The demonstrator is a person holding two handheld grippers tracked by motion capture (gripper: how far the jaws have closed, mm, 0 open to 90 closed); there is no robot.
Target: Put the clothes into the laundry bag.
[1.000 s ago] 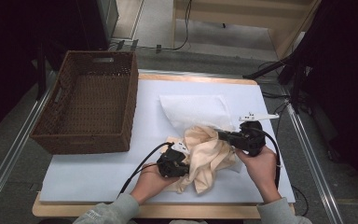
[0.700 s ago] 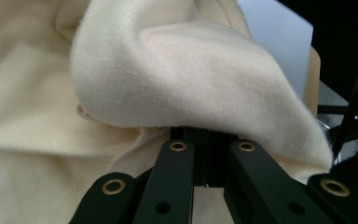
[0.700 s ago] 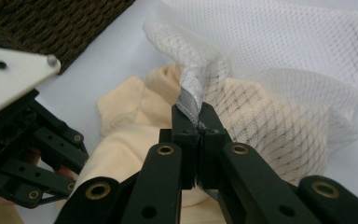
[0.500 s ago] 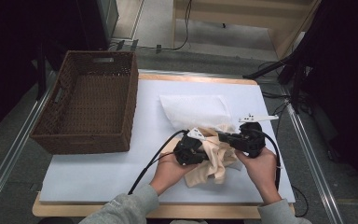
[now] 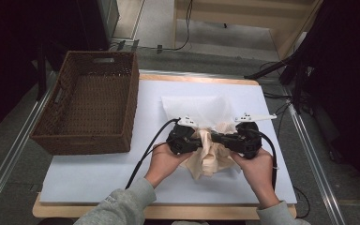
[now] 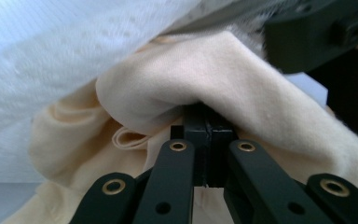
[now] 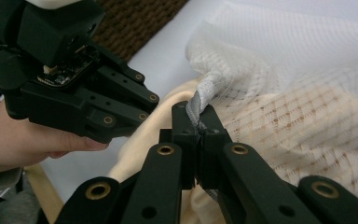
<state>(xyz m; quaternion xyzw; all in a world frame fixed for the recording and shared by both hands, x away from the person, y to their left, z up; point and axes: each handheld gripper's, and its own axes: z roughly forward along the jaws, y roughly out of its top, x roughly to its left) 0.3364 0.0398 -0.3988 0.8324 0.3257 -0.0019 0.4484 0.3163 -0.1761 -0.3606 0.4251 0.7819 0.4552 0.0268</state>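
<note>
A cream cloth (image 5: 211, 161) lies bunched at the mouth of a white mesh bag (image 5: 194, 105) on the white table top. My left gripper (image 5: 200, 140) is shut on a fold of the cream cloth (image 6: 214, 70), with the mesh bag (image 6: 51, 46) just above it. My right gripper (image 5: 214, 138) faces it tip to tip. In the right gripper view its jaws (image 7: 196, 119) are shut on the bag's grey rim, holding the mesh (image 7: 284, 70) lifted over the cloth (image 7: 140, 140). The left gripper (image 7: 151, 105) sits close on that view's left.
A brown wicker basket (image 5: 89, 103) stands on the left of the white board (image 5: 98, 178). The board's wooden front edge runs near the person's sleeves. Cables trail from both grippers, and metal rails flank the table.
The left gripper has moved right and away from the person with the cream cloth, up to the right gripper at the bag's mouth. The right gripper has stayed put.
</note>
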